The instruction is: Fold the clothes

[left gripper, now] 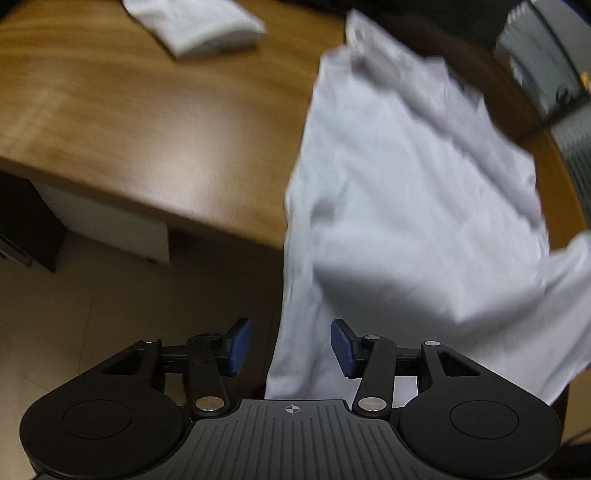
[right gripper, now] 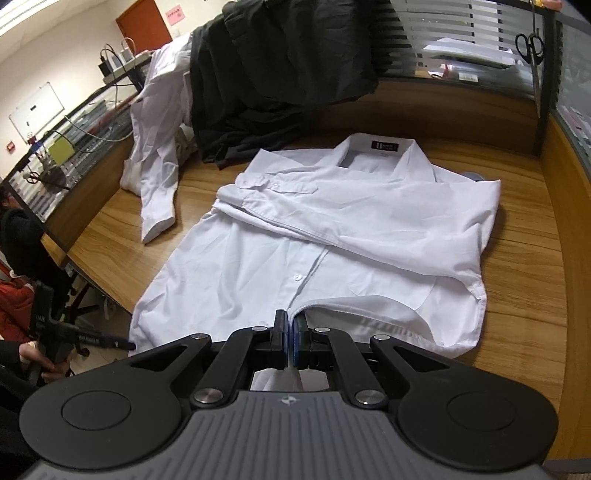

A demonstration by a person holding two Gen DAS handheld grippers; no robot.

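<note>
A white dress shirt (right gripper: 332, 236) lies face up on the wooden table (right gripper: 524, 258), collar at the far end and one sleeve folded across the chest. My right gripper (right gripper: 290, 339) is shut on the near hem at the button placket, and cloth shows below its fingers. In the blurred left wrist view the same shirt (left gripper: 406, 203) hangs over the table edge (left gripper: 166, 210). My left gripper (left gripper: 291, 347) is open, and the shirt's hanging side edge runs between its blue pads (left gripper: 240, 347). In the right wrist view a hand holds the left gripper (right gripper: 122, 345) at the shirt's near left corner.
A folded white garment (left gripper: 199, 29) lies far across the table. A pile of black clothes (right gripper: 277, 74) and another white shirt (right gripper: 159, 147) sit behind the spread shirt. Scissors (right gripper: 530, 44) hang on the partition at right. A seated person in red (right gripper: 14, 306) is at left.
</note>
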